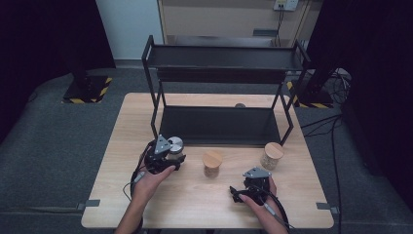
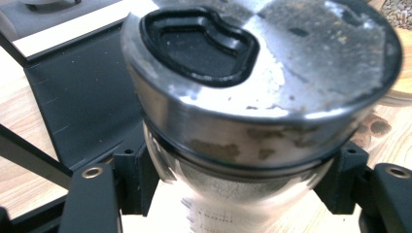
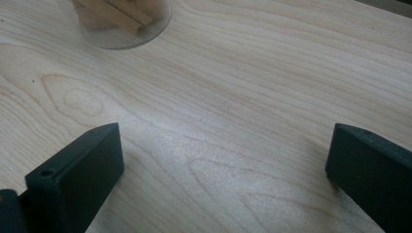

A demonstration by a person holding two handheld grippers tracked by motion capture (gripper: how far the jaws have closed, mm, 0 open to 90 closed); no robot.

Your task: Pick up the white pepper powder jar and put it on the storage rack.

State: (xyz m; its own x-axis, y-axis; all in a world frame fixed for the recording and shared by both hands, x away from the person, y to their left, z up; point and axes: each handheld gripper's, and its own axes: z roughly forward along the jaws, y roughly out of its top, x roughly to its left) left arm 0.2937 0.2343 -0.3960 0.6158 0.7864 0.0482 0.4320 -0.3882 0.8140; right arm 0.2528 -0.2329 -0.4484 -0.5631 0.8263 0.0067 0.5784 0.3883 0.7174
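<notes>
The left gripper [image 1: 168,158] clamps its fingers [image 2: 92,204] on the jar [image 2: 252,111], steel lid up, just before the rack [image 1: 219,124]. The right gripper [image 1: 243,191] rests on the bench [image 1: 195,204], fingers [image 3: 73,174] wide apart and empty.

Brushed silver metal lid [image 2: 272,73] in the middle of the left gripper view, scuffed and blotchy, with a matt black rubbery inset upper left; clear glossy glass jar body [image 2: 228,189] below it. Matt black plastic left gripper [image 2: 233,194] clamps that glass. Pale light-wood table [image 3: 243,97] looks smooth and satin, grain plain. Dark matt metal two-tier rack [image 1: 219,124] at upper centre of the high view.
</notes>
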